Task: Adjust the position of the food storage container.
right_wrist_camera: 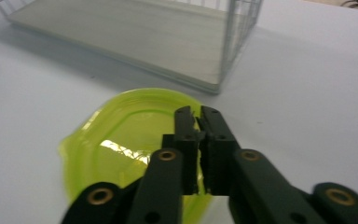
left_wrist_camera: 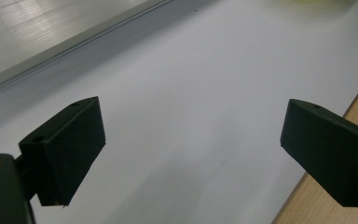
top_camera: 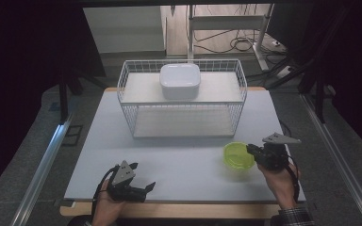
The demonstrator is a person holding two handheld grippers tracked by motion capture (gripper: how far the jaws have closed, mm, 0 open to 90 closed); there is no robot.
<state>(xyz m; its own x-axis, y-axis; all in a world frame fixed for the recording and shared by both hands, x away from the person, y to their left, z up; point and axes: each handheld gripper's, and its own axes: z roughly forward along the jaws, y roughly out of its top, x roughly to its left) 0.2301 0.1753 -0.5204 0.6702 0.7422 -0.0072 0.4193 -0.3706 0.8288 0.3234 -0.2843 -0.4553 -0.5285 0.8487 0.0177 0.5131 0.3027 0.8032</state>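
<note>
White surface point(top_camera: 179, 155), wire rack point(top_camera: 184, 101) behind: green bowl point(top_camera: 238, 155) pinched at near rim by closed right claw point(top_camera: 250, 149); left claw point(top_camera: 148, 187) held open, empty, well apart.

Dim room, grey floor point(top_camera: 37, 127), cables point(top_camera: 238, 43)

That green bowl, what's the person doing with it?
A person holds a gripper in each hand at a table. The right gripper has its jaws shut on the near rim of the yellow-green bowl, which sits on the table in front of the wire rack. A white container rests on the rack's top shelf. The left gripper rests near the table's front edge with its jaws open and nothing between them.
</note>
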